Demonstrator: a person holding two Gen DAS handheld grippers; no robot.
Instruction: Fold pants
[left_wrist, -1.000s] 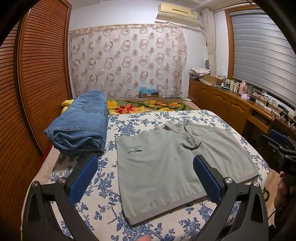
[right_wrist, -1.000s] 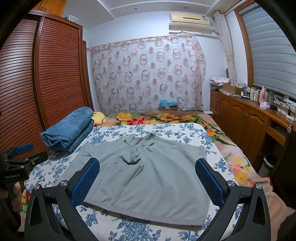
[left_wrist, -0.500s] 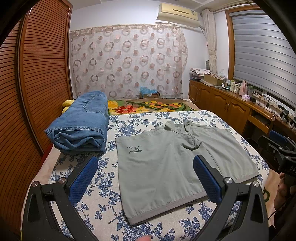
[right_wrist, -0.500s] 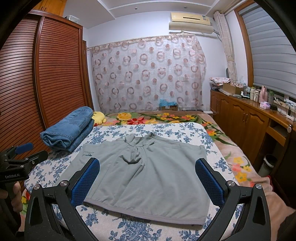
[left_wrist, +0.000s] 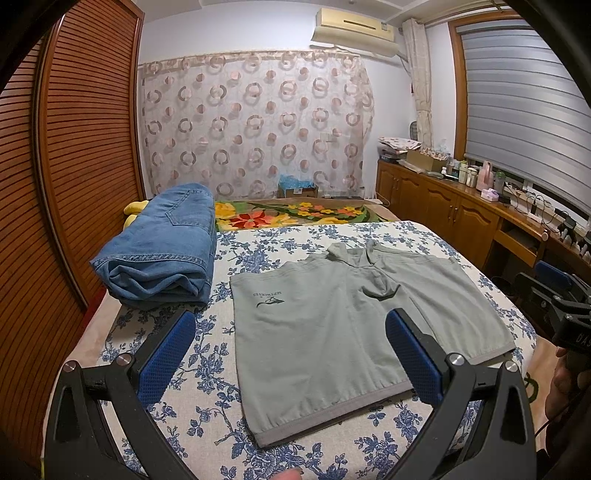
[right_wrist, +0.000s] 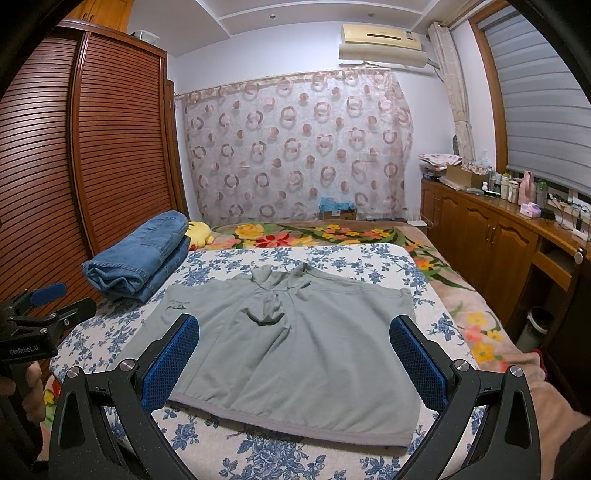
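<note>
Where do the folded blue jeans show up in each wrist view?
Left wrist: folded blue jeans at left of centre, left of the grey shorts.
Right wrist: folded blue jeans at far left, beside the wardrobe.
Shared landmark: the yellow plush toy behind the jeans.
</note>
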